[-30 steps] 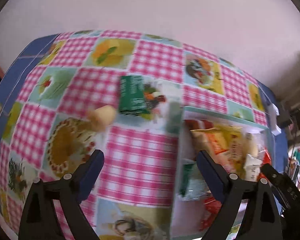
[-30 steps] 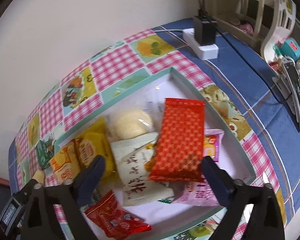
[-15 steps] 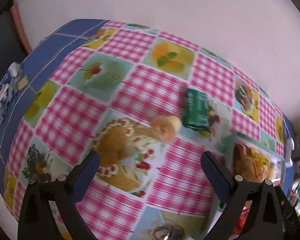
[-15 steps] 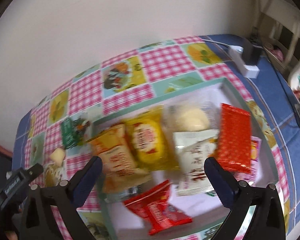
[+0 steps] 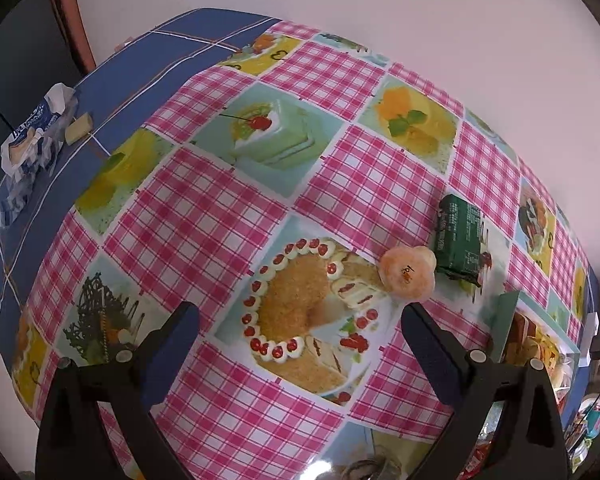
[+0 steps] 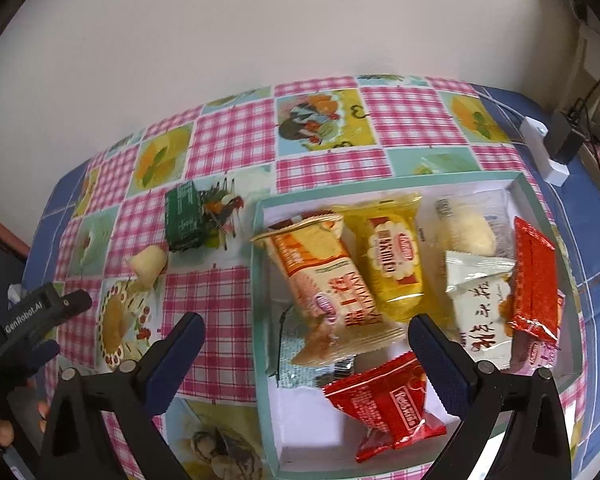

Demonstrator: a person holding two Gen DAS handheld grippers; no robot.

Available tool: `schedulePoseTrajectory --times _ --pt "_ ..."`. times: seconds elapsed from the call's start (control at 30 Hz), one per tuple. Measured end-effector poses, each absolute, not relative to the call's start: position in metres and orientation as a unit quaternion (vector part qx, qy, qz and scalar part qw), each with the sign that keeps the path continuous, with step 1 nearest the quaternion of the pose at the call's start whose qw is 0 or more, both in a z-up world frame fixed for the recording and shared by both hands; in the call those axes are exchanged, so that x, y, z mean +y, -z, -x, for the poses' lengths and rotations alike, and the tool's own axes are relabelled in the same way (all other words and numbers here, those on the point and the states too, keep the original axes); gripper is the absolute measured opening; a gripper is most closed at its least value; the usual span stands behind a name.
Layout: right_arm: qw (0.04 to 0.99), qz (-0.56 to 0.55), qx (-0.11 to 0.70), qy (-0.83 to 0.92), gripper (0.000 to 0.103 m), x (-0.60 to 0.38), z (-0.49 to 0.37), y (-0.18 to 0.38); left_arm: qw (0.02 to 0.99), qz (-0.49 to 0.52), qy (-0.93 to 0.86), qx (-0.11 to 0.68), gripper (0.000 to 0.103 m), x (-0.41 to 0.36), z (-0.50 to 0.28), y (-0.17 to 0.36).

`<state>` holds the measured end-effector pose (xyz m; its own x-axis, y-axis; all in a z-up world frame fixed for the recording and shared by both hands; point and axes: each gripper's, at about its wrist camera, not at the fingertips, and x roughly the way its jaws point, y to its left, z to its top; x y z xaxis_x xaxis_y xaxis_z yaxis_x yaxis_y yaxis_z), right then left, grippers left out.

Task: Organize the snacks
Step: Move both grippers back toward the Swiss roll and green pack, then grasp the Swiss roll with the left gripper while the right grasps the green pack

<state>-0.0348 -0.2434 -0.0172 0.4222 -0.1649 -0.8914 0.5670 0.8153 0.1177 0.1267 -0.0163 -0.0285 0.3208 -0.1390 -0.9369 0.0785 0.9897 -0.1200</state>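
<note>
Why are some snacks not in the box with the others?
Two snacks are out of place. A green packet and a small round bun lie side by side on the checked tablecloth, left of the box. Every other snack is piled inside it. Both grippers are open and hold nothing.

Black tool (image 5: 300,332) arms w/ blue pads, silver screws.

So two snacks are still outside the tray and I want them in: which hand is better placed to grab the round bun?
Left. Its open, empty tongs hang just short of the round bun; the right tongs straddle the tray edge, farther off.
</note>
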Motion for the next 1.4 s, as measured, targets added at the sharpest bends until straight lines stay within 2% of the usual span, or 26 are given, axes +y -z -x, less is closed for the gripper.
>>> schedulePoseTrajectory --times 0.43,0.97,1.13,1.2,1.23,1.4 --pt "0.829 -0.206 0.474 0.215 0.103 -0.244 0.017 0.013 0.795 0.059 0.098 0.596 0.1 -0.024 -0.145 0.038" --pt "0.841 -0.219 0.467 0.164 0.103 -0.24 -0.047 0.014 0.787 0.036 0.19 0.586 0.1 -0.069 -0.161 0.059" --pt "0.836 -0.223 0.477 0.154 0.102 -0.241 -0.055 0.026 0.78 0.029 0.198 0.592 0.089 -0.078 -0.163 0.074" --pt "0.836 -0.219 0.479 0.154 0.102 -0.242 -0.059 0.027 0.781 0.029 0.198 0.592 0.073 -0.08 -0.165 0.078" --pt "0.837 -0.215 0.48 0.152 0.101 -0.242 -0.061 0.028 0.784 0.026 0.197 0.588 0.073 -0.081 -0.166 0.077" --pt "0.838 -0.206 0.485 0.14 0.096 -0.239 -0.075 0.031 0.783 0.043 0.211 0.584 0.057 -0.082 -0.171 0.077"
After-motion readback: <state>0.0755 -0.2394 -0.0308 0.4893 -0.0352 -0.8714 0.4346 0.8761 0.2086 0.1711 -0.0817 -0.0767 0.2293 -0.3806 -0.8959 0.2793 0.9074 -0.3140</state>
